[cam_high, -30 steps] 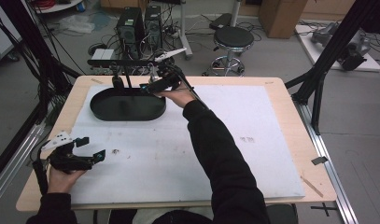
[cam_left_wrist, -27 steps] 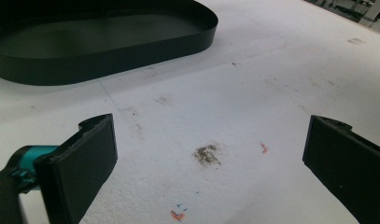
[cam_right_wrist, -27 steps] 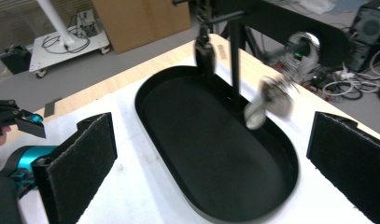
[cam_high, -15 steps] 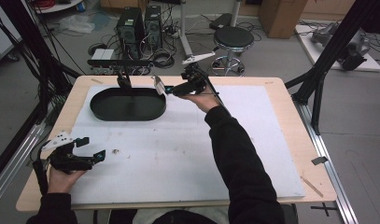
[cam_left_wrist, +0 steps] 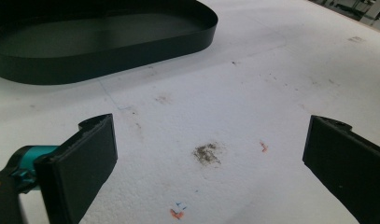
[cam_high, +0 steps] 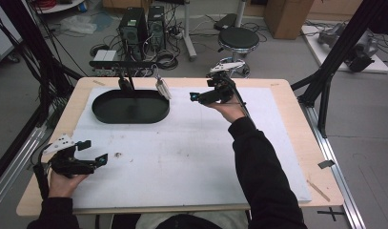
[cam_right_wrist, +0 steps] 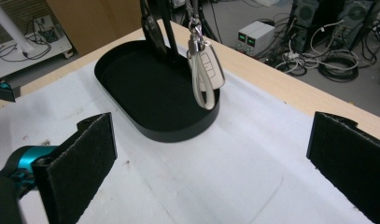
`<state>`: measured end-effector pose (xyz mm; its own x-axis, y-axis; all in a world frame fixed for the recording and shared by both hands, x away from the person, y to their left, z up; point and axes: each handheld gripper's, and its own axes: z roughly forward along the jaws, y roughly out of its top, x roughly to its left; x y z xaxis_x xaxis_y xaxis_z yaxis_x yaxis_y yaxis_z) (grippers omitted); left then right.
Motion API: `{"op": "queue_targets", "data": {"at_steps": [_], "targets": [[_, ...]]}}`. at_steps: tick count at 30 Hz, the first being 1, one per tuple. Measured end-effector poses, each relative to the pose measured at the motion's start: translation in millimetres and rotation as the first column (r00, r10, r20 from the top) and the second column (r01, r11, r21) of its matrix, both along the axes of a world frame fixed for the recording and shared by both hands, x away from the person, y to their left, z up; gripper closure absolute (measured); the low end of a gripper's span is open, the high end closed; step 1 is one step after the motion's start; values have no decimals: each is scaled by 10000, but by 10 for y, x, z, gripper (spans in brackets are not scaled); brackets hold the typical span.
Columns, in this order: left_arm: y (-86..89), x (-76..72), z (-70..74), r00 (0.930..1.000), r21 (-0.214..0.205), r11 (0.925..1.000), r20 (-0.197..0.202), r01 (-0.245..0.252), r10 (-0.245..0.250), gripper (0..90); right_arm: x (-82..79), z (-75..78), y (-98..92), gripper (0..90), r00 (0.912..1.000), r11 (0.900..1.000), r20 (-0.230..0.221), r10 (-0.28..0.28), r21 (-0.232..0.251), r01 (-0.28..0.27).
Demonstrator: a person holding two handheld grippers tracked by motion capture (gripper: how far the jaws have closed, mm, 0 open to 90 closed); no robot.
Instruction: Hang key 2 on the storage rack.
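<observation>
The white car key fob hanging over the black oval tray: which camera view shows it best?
The right gripper view: the white car key fob hangs close, with its buttons and loop strap clear. The high view shows it small and blurred. The left gripper view covers the black oval tray.

Wooden table (cam_high: 296, 143), white foam sheet (cam_high: 191, 148), black oval tray (cam_high: 129, 112).

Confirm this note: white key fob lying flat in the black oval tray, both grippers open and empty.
Not quite. The white key fob hangs from the stand's bar over the black oval tray's rim, as the right gripper view shows. The left gripper and right gripper are indeed open and empty.
</observation>
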<state>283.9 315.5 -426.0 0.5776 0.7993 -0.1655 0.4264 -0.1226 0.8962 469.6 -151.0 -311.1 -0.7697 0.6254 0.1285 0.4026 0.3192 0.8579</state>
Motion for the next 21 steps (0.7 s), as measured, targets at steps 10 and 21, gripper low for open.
{"op": "queue_targets", "data": {"at_steps": [10,21], "targets": [[-4,5,-4,10000,35,10000,-26,12,-12,35,-105,-163,-266,8,9985,9991,-349,-419,73,422],[-1,3,1,10000,8,10000,29,-30,30,35,-278,-355,-603,8,9945,9966,-701,-778,203,794]]}}
